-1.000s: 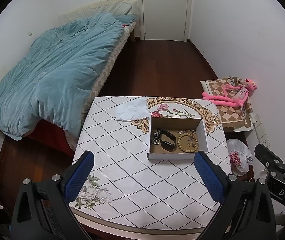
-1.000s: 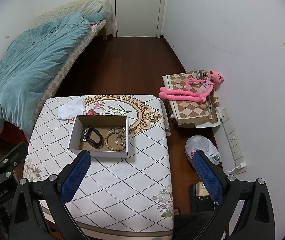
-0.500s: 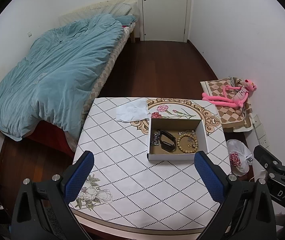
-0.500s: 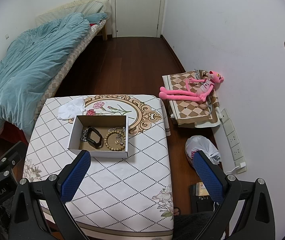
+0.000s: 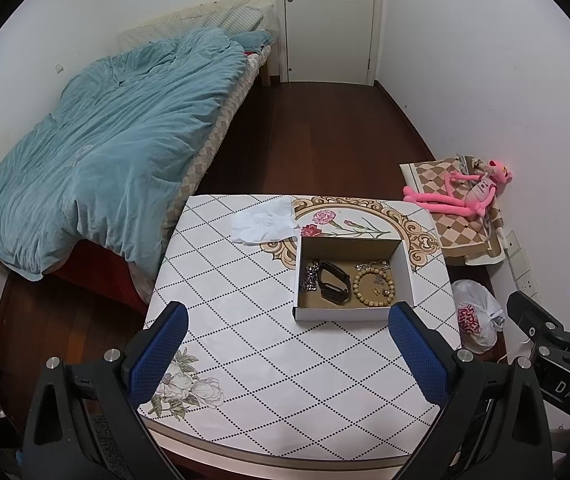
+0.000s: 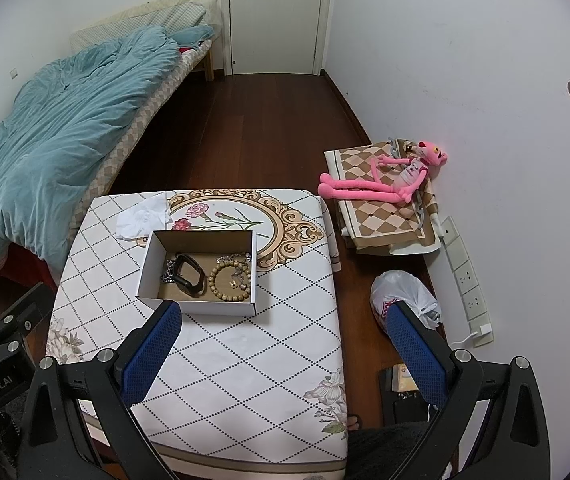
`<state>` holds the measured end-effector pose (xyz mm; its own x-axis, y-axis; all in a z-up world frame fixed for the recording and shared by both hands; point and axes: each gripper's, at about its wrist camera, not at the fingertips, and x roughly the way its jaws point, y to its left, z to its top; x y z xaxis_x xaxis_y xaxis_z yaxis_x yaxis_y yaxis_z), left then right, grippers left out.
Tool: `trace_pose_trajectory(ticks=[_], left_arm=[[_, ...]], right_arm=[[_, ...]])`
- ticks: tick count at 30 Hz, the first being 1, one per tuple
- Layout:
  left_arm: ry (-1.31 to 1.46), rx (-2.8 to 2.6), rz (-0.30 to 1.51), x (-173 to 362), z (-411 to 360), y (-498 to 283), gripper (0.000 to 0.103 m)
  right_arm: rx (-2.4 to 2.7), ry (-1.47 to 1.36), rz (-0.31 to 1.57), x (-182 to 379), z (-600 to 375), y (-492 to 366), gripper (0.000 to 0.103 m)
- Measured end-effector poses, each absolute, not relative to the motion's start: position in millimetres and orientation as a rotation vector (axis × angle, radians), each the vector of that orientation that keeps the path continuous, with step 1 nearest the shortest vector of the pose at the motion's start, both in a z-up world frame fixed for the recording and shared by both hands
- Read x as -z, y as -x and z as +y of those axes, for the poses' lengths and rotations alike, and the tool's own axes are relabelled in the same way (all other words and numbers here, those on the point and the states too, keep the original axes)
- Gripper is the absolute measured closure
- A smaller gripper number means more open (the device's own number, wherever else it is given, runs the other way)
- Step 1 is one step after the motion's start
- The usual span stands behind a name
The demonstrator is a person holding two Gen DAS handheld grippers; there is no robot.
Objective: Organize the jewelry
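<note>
Tissue (image 5: 264, 225) beside box (image 5: 351, 314) (jewelry inside) on table (image 5: 269, 360); left gripper (image 5: 287, 350), right gripper (image 6: 281, 350) jaws wide, empty.

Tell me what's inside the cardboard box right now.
Inside the cardboard box: a silver chain, a black band and a wooden bead bracelet ringing small metal bits. The near wall hides the floor strip behind it.
</note>
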<state>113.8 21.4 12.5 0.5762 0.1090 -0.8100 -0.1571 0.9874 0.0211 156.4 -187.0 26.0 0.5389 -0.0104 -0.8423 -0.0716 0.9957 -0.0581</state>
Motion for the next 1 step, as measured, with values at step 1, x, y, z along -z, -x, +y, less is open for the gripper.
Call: trace_pose_trajectory(ticks=[1], left_arm=[[0.056,-0.155,0.945,-12.8,20.8,-114.0,0.001]], right_arm=[[-0.034,0.092,1.000,-26.3,-186.8,-156.3,0.000]])
